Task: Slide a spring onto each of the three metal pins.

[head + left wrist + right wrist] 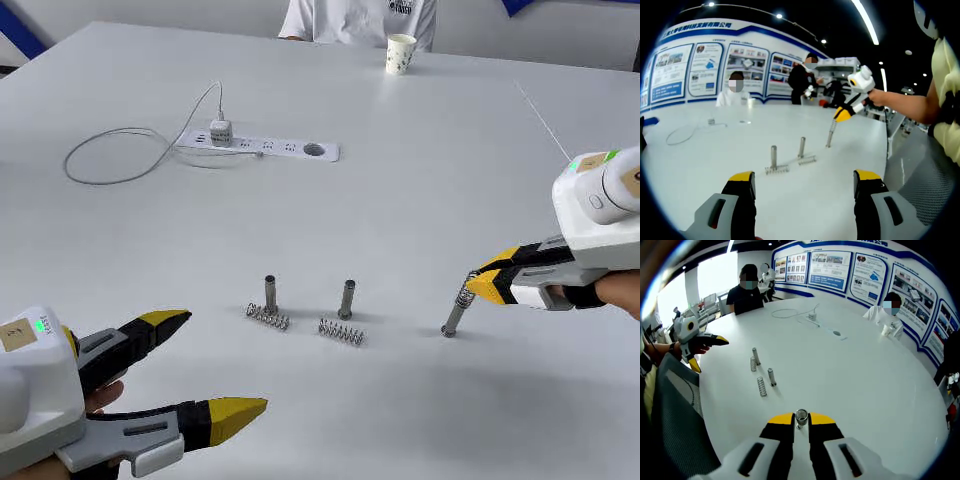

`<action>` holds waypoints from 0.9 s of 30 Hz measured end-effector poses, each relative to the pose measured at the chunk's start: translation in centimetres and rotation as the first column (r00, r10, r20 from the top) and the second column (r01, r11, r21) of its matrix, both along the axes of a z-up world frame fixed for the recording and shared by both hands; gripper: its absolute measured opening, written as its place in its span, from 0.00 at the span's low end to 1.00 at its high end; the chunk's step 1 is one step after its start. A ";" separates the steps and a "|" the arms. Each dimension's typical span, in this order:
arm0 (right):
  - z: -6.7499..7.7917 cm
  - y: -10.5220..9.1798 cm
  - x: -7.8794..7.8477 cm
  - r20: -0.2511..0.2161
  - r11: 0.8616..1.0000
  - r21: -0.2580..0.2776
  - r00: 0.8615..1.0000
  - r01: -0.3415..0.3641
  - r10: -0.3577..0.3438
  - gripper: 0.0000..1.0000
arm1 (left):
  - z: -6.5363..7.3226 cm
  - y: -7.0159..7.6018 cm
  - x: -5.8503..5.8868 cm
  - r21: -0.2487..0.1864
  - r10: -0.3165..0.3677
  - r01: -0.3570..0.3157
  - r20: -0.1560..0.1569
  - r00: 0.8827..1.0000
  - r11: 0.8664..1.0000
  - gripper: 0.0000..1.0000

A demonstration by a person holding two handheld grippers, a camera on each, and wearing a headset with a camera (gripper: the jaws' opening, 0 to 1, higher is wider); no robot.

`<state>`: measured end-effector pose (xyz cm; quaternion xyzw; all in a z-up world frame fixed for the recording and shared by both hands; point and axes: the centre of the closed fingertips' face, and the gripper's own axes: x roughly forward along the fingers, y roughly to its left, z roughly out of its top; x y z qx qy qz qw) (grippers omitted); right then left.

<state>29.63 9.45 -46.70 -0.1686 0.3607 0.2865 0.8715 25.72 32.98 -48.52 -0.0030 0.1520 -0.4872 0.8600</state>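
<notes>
Two metal pins (270, 293) (347, 298) stand upright on the white table (420, 200), and beside each lies a loose spring (268, 316) (341, 331). To the right, a third pin (453, 318) leans, with a spring (465, 292) around its upper end. My right gripper (478, 282) is shut on that spring, whose round end (801, 417) sits between the yellow tips. My left gripper (228, 360) hovers open at the near left, short of the pins, with nothing between its fingers (741, 177). In the left gripper view, the two upright pins (773, 155) (802, 147) stand ahead of the jaws.
A white power strip (260, 146) with a charger and a looped cable (110, 160) lies farther back on the left. A paper cup (400, 53) stands at the far edge, in front of a seated person (360, 18). Other people stand in the room behind.
</notes>
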 end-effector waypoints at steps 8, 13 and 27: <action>-0.5 0.2 0.1 -0.007 1.000 0.003 1.000 -0.004 0.004 0.12 | -0.1 0.0 -0.1 0.002 0.003 -0.003 -0.002 1.000 1.000 0.82; -1.0 0.2 0.0 -0.015 1.000 0.003 1.000 -0.004 0.004 0.12 | -0.2 0.0 -0.1 0.004 0.003 -0.003 -0.004 1.000 1.000 0.82; -1.7 0.1 0.2 -0.026 1.000 0.007 1.000 0.002 -0.002 0.12 | -0.4 0.0 0.0 0.005 0.006 -0.006 -0.008 1.000 1.000 0.82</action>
